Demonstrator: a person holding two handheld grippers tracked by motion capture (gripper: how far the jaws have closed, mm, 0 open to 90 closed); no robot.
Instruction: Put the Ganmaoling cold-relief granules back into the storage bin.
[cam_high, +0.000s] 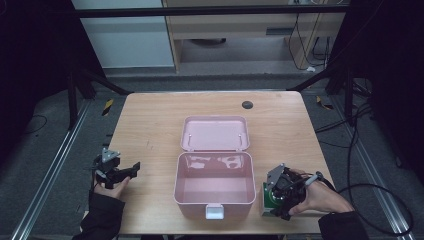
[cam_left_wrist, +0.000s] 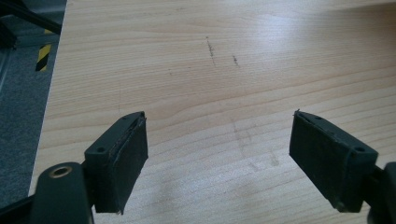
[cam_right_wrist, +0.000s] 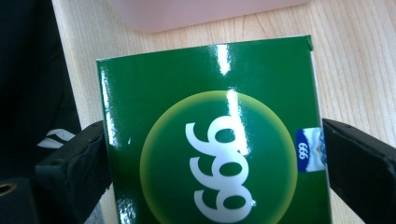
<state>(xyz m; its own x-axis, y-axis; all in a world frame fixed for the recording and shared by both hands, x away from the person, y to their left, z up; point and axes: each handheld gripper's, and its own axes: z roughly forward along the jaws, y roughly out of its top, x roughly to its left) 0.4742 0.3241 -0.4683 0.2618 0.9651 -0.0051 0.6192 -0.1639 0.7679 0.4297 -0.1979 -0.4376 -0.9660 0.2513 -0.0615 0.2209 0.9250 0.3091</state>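
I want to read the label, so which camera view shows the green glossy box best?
The right gripper view: the green glossy box sits between the right claw jaws, its white print large. The high view shows a small green edge. The left gripper view shows bare table.

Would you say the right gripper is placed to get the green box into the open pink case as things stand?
Probably yes: the right gripper has its jaws on both sides of the green box, and the pink case beside it stands open, lid back.

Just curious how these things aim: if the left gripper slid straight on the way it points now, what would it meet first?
Probably the open pink plastic box: from above, the left gripper aims across the bare wooden table toward the box's near wall. Depth is uncertain.
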